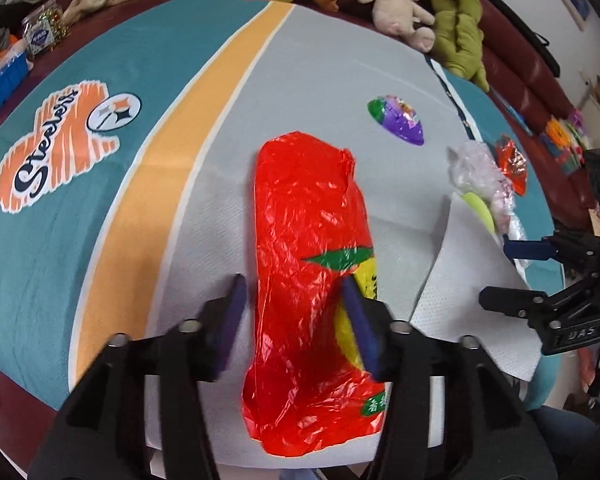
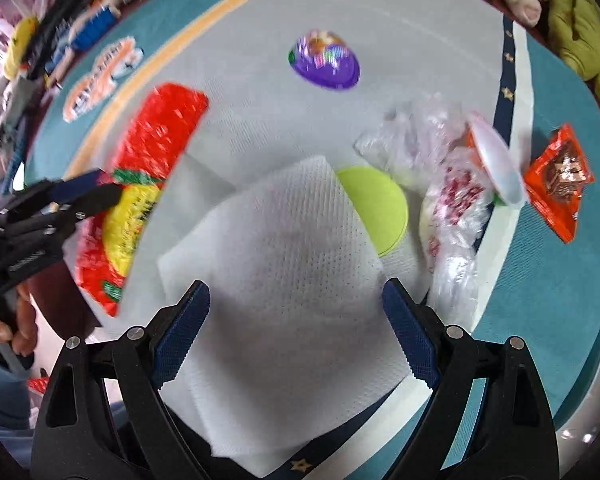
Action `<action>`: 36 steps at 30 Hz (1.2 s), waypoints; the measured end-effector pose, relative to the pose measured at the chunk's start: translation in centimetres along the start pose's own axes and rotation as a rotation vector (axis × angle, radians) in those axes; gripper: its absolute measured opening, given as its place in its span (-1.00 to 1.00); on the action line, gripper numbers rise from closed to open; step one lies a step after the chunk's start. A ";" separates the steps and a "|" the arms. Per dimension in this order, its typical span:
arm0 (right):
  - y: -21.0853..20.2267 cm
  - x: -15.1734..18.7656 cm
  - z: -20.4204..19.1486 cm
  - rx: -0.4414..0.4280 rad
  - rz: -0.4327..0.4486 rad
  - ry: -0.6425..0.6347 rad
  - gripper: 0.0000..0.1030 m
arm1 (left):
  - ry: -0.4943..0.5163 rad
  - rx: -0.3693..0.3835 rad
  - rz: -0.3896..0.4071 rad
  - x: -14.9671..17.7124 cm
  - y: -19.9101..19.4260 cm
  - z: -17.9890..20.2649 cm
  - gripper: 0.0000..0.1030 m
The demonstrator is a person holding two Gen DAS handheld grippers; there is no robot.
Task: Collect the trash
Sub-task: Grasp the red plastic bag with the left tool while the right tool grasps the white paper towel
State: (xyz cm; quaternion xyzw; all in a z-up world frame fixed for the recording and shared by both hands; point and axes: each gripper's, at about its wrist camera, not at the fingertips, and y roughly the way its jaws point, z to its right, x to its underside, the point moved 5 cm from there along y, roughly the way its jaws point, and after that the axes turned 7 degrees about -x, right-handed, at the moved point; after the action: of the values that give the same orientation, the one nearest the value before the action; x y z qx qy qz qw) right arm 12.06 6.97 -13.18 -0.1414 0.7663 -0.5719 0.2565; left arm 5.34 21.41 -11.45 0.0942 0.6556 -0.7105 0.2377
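Table draped in a teal, orange-striped and grey cloth (image 1: 112,216), with litter spread across the grey part. The left gripper (image 1: 296,320) hangs over the near end of a red plastic bag (image 1: 304,240); its blue-padded jaws stand apart, one pad off the bag's left edge and the other above its yellow print, neither seen pressing on the film. The bag lies flat and lengthwise, its near end at the cloth's near edge. The right gripper (image 2: 296,332) is held above a white paper towel (image 2: 284,264), jaws wide apart with the towel lying between them and untouched. Half tucked under the towel's far corner is a lime-green disc (image 2: 380,204). Just beside the disc, to the right, lies a heap of crumpled clear plastic (image 2: 432,148) with red-printed wrapping in it. Farther right, on the teal, rests an orange foil wrapper (image 2: 560,184). A purple egg-shaped package (image 2: 324,64) lies alone on the grey, well apart from the rest. Plush toys (image 1: 400,4) line the far side of the table
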 end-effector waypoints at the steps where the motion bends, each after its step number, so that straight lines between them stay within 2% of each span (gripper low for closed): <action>1: 0.4 0.2 0.1 0.001 -0.010 0.005 0.64 | 0.004 0.001 0.003 0.1 -0.1 0.1 0.14; 3: 0.9 0.4 0.1 -0.008 -0.015 0.011 0.64 | 0.025 0.004 0.002 0.4 -0.1 0.7 0.25; 5: 0.7 0.4 -0.2 0.005 0.013 -0.012 0.50 | 0.044 -0.002 0.004 0.6 0.0 1.2 0.33; 6: 0.6 0.3 -0.3 0.013 0.022 -0.021 0.12 | 0.055 -0.009 0.006 0.7 0.0 1.5 0.33; 7: 0.4 0.1 -0.2 0.019 0.026 -0.028 -0.16 | 0.062 -0.015 0.009 0.6 0.1 1.8 0.33; 10: -0.5 -0.1 -0.6 0.016 0.046 -0.028 -0.34 | 0.075 -0.029 0.014 0.7 0.3 2.3 0.32; 11: -0.5 -0.3 -0.9 0.016 0.054 -0.030 -0.34 | 0.082 -0.038 0.017 0.7 0.3 2.6 0.27; 13: -1.4 -0.4 -1.0 0.010 0.080 -0.030 -0.40 | 0.091 -0.057 0.025 0.7 0.3 3.0 -0.17; 14: -1.8 -0.4 -0.9 0.006 0.091 -0.030 -0.41 | 0.081 -0.042 0.022 0.6 0.3 3.3 -0.31; 15: -2.6 -0.5 -1.0 -0.005 0.113 -0.028 -0.53 | 0.073 -0.032 0.020 0.6 0.2 3.4 -0.60; 16: -3.5 -0.6 -1.0 -0.023 0.135 -0.021 -0.59 | 0.067 -0.033 0.027 0.4 0.0 3.5 -0.70; 18: -4.9 -0.7 -0.8 -0.037 0.167 -0.010 -0.85 | 0.063 -0.053 0.050 0.1 -0.7 3.5 -0.76; 23: -8.4 -0.9 0.7 -0.101 0.253 0.066 -0.87 | 0.039 -0.034 0.105 -1.3 -3.0 3.7 -0.77; 26: -9.0 -0.7 1.8 -0.155 0.256 0.122 -0.80 | 0.043 -0.009 0.124 -1.8 -4.1 4.6 -0.77; 33: -8.1 1.1 4.8 -0.132 0.234 0.197 -0.78 | 0.101 0.078 0.086 -1.2 -3.5 9.6 -0.77; 36: -8.4 2.0 6.6 -0.162 0.237 0.249 -0.71 | 0.120 0.147 0.067 -1.0 -3.5 11.9 -0.77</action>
State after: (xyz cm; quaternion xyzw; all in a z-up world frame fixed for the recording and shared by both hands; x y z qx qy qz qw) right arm 13.36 -1.92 -7.06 0.0016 0.8470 -0.4870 0.2131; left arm 6.77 10.06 -6.45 0.1757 0.6111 -0.7416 0.2139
